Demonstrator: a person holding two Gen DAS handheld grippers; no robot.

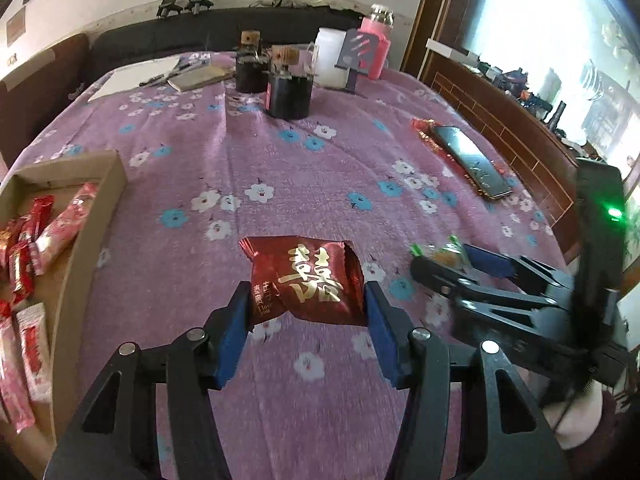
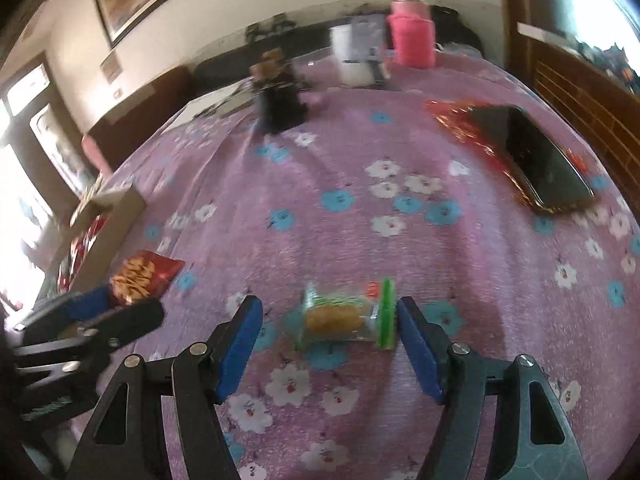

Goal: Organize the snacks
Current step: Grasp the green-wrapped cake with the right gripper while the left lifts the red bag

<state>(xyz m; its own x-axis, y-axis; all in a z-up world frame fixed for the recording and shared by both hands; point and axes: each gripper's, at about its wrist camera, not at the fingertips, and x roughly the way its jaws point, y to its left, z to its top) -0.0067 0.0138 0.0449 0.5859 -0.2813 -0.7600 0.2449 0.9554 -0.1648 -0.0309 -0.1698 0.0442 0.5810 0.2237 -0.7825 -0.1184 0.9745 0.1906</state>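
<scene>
**Snacks: one red packet gripped, one clear packet between open jaws**

Snacks lie on a purple flowered tablecloth [image 1: 320,184], and each gripper is at one of them. Nearest in the left wrist view, the left gripper [image 1: 306,312] has its blue pads against both ends of a dark red foil packet [image 1: 308,280] with gold characters; the foil is crumpled where the pads press, so the packet is clamped. Just to the right of it on the cloth, the right gripper [image 2: 330,332] stands with its jaws wide apart around a small clear packet [image 2: 344,316] with green sealed edges and a yellowish biscuit inside. The right-hand pad is close to the packet's green end, the left-hand pad stands well clear, and the packet lies flat on the cloth, not gripped.

To the left, a shallow cardboard box [image 1: 108,184] sits at the table's edge with several red and pink-and-white snack sticks [image 1: 36,240] lying inside.

Farther off on the right, a dark phone [image 1: 468,160] lies on top of a red foil wrapper [image 1: 422,130]. Toward the far edge stand two dark jars with cork stoppers [image 1: 288,88], a white container [image 1: 330,60], a pink-sleeved bottle [image 1: 378,46], and papers with pens [image 1: 160,74]. A dark sofa [image 1: 160,36] runs behind the table.
</scene>
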